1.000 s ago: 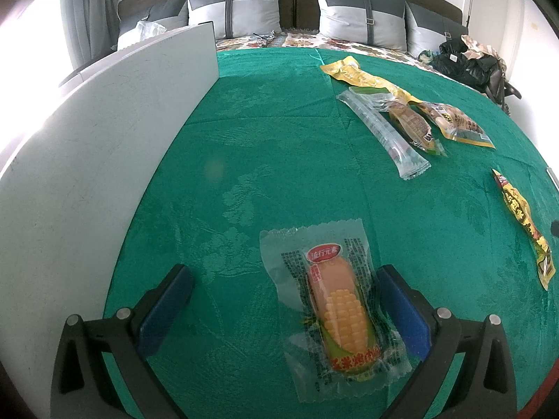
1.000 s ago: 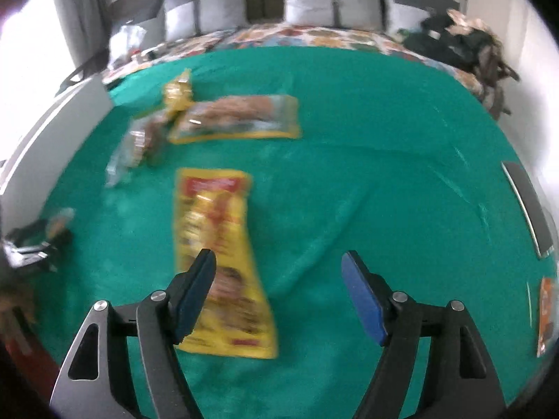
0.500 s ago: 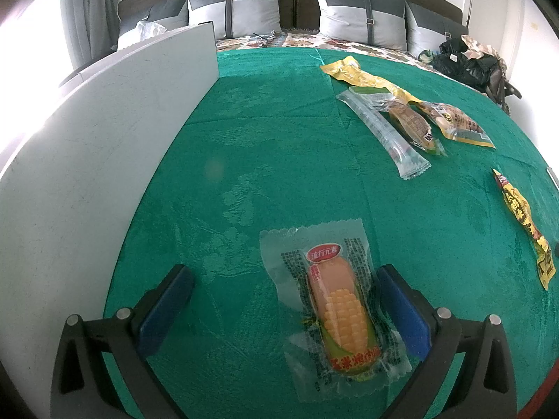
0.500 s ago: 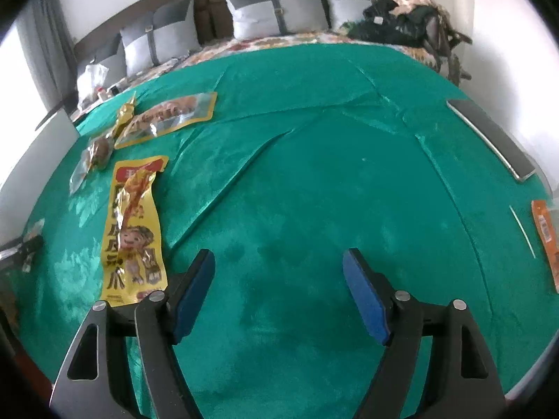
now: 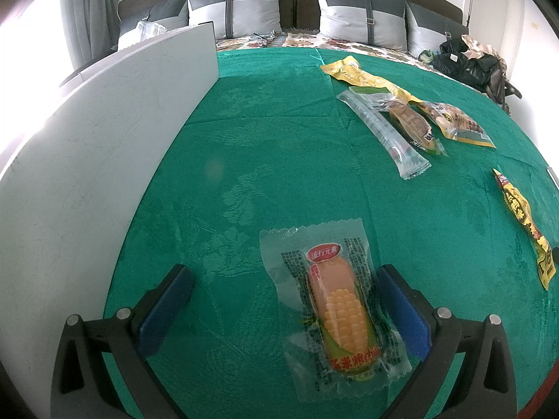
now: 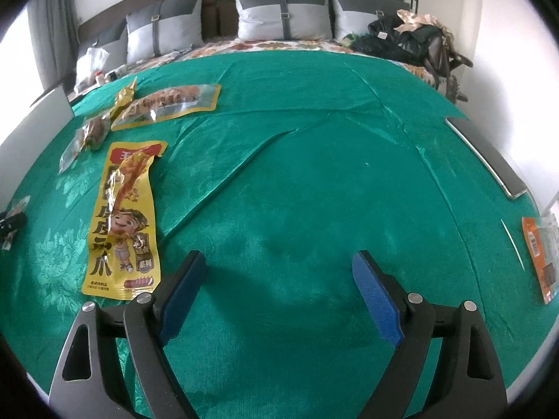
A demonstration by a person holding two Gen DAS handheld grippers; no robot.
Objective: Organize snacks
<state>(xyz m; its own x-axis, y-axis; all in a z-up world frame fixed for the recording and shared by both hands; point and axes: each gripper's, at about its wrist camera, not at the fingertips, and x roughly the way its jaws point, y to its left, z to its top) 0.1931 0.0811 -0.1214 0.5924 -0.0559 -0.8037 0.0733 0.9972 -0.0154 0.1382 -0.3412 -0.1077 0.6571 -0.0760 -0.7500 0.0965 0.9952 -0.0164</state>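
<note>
My left gripper (image 5: pixel 283 276) is open. A clear-wrapped corn sausage snack (image 5: pixel 337 310) lies flat on the green cloth between its fingers, close to the right finger (image 5: pixel 401 314). My right gripper (image 6: pixel 277 265) is open and empty over bare green cloth. A long yellow chicken-feet pack (image 6: pixel 122 220) lies just left of its left finger (image 6: pixel 181 293); it also shows in the left wrist view (image 5: pixel 524 223). Farther off lie a clear tube pack (image 5: pixel 384 136), a brown bar snack (image 5: pixel 412 124) and a yellow pouch (image 6: pixel 171 104).
A tall white board (image 5: pixel 87 146) stands along the left edge of the green cloth (image 5: pixel 262 122). An orange pack (image 6: pixel 539 255) and a dark flat device (image 6: pixel 489 157) lie at the right edge. Pillows (image 6: pixel 283 10) and a dark clothes pile (image 6: pixel 408 38) sit behind.
The right gripper has swung right, away from over the yellow chicken-feet pack, which now lies left of it. The left gripper and the corn sausage have not moved.
</note>
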